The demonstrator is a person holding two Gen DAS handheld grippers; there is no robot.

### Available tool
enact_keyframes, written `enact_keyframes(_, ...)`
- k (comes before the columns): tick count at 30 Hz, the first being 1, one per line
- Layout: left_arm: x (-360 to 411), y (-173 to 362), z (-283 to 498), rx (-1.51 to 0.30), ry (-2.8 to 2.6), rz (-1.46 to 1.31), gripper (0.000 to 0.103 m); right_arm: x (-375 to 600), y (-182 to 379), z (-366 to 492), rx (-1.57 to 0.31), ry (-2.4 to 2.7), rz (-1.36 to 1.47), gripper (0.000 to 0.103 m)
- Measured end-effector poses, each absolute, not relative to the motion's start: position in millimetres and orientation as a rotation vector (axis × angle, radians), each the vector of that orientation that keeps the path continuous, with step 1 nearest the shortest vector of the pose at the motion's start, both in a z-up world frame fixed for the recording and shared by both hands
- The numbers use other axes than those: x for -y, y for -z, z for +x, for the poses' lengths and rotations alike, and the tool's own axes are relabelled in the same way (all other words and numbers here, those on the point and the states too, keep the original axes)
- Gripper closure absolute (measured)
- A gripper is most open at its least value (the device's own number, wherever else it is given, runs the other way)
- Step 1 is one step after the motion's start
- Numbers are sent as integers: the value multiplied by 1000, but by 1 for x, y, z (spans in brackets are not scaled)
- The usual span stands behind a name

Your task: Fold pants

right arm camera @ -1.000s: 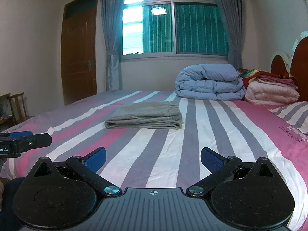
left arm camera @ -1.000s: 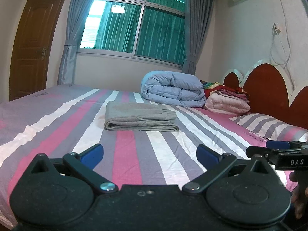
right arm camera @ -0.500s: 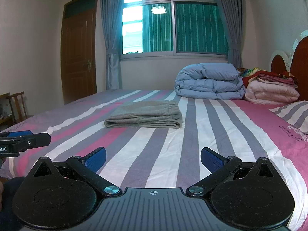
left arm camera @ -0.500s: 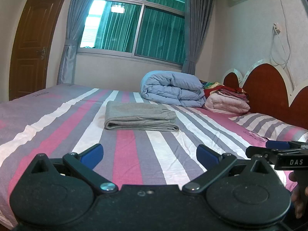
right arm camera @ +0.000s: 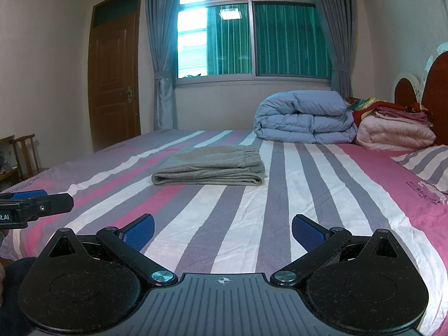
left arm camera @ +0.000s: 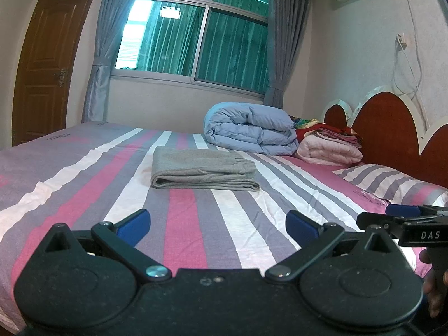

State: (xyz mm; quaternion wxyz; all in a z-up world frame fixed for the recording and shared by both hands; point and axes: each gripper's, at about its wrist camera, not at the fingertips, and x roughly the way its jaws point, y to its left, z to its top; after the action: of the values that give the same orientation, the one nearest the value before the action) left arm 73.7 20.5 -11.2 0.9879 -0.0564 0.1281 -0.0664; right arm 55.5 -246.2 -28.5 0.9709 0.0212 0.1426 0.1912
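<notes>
The folding looks finished: the grey knit pants (left arm camera: 203, 171) lie as a flat, layered rectangle on the pink, grey and white striped bed sheet (left arm camera: 84, 184). Nothing more seems called for beyond perhaps smoothing the near edge or drawing both tools away.

In the left wrist view, the left gripper (left arm camera: 217, 222) sits at bottom centre, its blue-padded fingers (left arm camera: 133, 222) spread wide and holding nothing. The pants lie in the middle of the frame, above and well apart from the fingertips, roughly in line with the gap. At lower right the right gripper (left arm camera: 392, 218) pokes in.

In the right wrist view, the right gripper (right arm camera: 223, 231) is likewise splayed and empty at bottom centre. The pants (right arm camera: 210, 169) rest left of centre, well clear of the pads.
</notes>
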Motion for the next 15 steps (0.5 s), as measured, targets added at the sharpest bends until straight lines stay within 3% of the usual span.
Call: enact_keyframes(15, -20, 10, 73, -252, 129, -108, 6, 247, 28, 54, -290, -387, 43, 0)
